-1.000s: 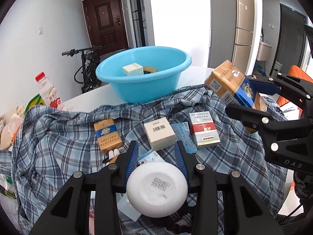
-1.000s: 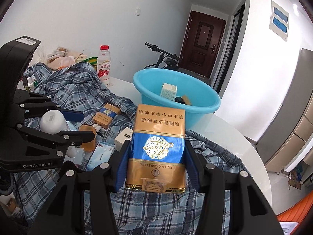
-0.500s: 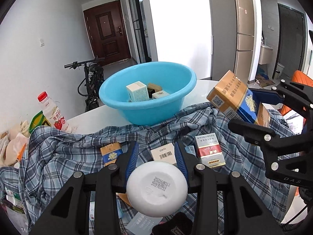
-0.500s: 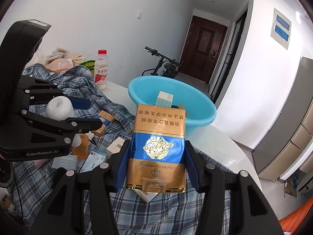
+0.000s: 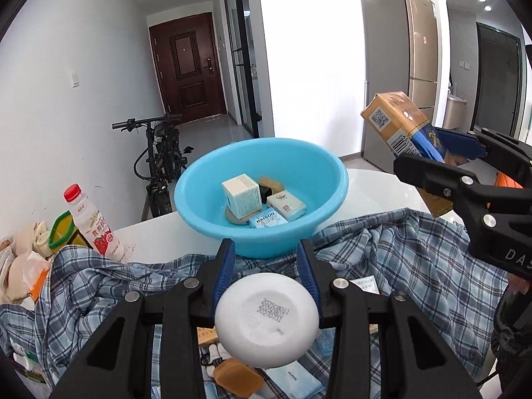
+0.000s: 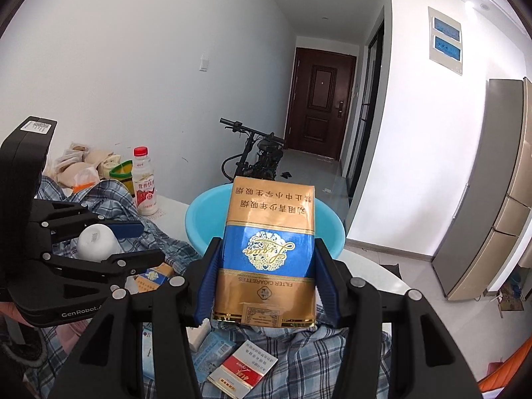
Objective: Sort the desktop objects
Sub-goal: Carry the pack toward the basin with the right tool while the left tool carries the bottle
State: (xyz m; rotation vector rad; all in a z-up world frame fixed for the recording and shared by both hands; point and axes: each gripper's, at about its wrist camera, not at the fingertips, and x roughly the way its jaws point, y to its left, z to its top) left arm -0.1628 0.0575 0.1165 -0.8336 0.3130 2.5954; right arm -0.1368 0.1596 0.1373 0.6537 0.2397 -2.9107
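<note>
My left gripper [image 5: 266,259] is shut on a white round jar [image 5: 266,319], whose bottom faces the camera. It hovers above the plaid cloth, just short of the blue basin [image 5: 319,173]. My right gripper [image 6: 266,249] is shut on a gold and blue cigarette carton [image 6: 269,252], held upright in the air to the right of the basin [image 6: 206,209]. The left wrist view shows that carton [image 5: 395,119] and the right gripper [image 5: 429,153] at the right edge. The jar [image 6: 94,241] and left gripper [image 6: 139,244] show at the left of the right wrist view. Several small boxes lie inside the basin.
A blue plaid cloth [image 5: 415,249] covers the white table and carries several small packs, among them a red and white one [image 6: 239,372]. A red-capped drink bottle [image 5: 91,224] and bags stand at the left. A bicycle [image 5: 159,159] leans by the wall behind.
Both grippers have risen and moved toward the basin with their loads still gripped. The inside of the basin now shows more fully and the packs on the cloth have dropped low in view.
</note>
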